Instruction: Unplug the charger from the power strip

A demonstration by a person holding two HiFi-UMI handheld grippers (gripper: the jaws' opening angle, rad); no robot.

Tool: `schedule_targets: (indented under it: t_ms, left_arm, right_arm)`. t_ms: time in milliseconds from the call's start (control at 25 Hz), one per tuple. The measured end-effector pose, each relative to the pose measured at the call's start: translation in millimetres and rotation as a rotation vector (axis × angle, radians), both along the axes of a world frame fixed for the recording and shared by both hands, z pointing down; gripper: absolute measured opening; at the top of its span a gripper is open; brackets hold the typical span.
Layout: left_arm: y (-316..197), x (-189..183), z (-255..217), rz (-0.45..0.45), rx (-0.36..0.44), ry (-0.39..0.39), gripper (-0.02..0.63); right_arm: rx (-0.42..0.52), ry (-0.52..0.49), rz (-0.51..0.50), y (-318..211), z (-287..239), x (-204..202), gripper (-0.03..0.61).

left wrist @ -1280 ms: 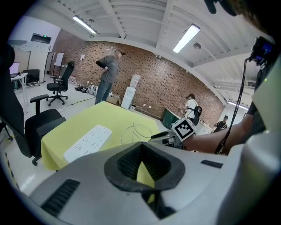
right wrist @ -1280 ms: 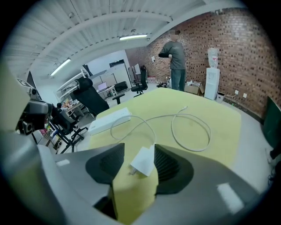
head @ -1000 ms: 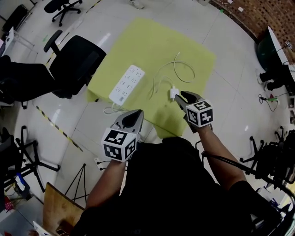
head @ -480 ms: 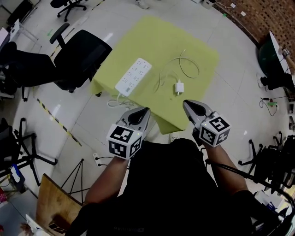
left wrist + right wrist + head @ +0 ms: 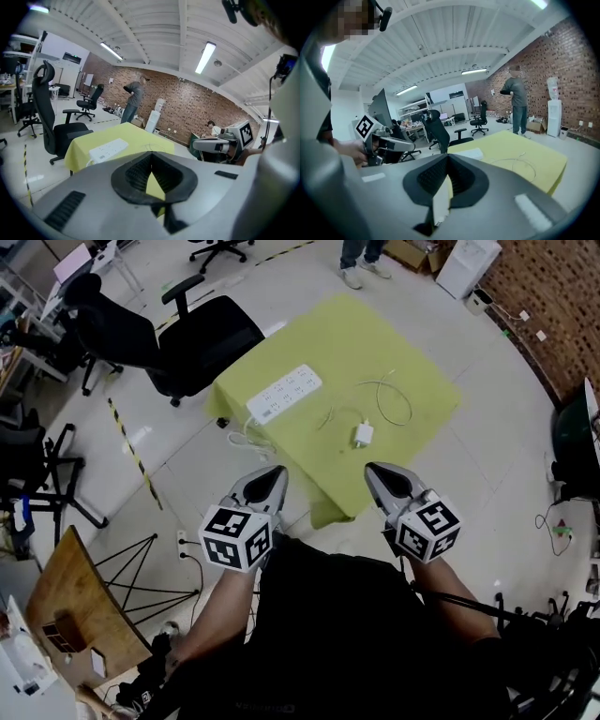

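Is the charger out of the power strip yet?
Looks done: the charger lies on the yellow cloth, apart from the power strip. In hand: nothing, the left tongs and right tongs are shut and empty. Left: seemingly nothing.

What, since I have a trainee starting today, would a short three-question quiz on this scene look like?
1. True or false: the charger is plugged into the power strip.
2. What does the right claw hold? A: the charger. B: the cable. C: nothing.
3. Fill in: the power strip lies on a ___ cloth.

Key: 1 false, it lies apart from the strip on the cloth. 2 C, the claw is shut and empty. 3 yellow.
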State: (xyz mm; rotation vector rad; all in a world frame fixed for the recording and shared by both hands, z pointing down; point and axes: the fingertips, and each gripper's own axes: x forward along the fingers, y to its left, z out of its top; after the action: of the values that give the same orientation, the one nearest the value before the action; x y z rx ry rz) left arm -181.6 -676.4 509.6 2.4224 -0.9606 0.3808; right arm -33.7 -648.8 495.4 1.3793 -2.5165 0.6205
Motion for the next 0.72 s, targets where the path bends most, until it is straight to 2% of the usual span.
schedule_targets:
  t_ms: [240, 360, 480, 720]
  left_arm:
    - [64.1, 41.7, -1.0, -0.059, 0.014, -0.025, 0.006]
    - [89.2, 55.4, -2.4, -0.067, 0.013, -0.04, 0.006]
    - [101.7, 53.7, -4.0, -0.053, 0.015, -0.065, 0.006]
    - [94.9, 35.4, -16.1, -0.022, 0.018, -0.074, 0.006]
  right_arm:
    - [0.012, -0.024, -0.056, 46.1, 0.0, 46.0, 0.002]
    - [0.002, -0.034, -0.087, 63.8, 4.4, 54.3, 0.002]
    - [0.003, -0.046, -0.088, 71.1, 7.3, 52.7, 0.002]
    - [-0.034, -0.097, -0.006, 76.4, 13.0, 44.5, 0.002]
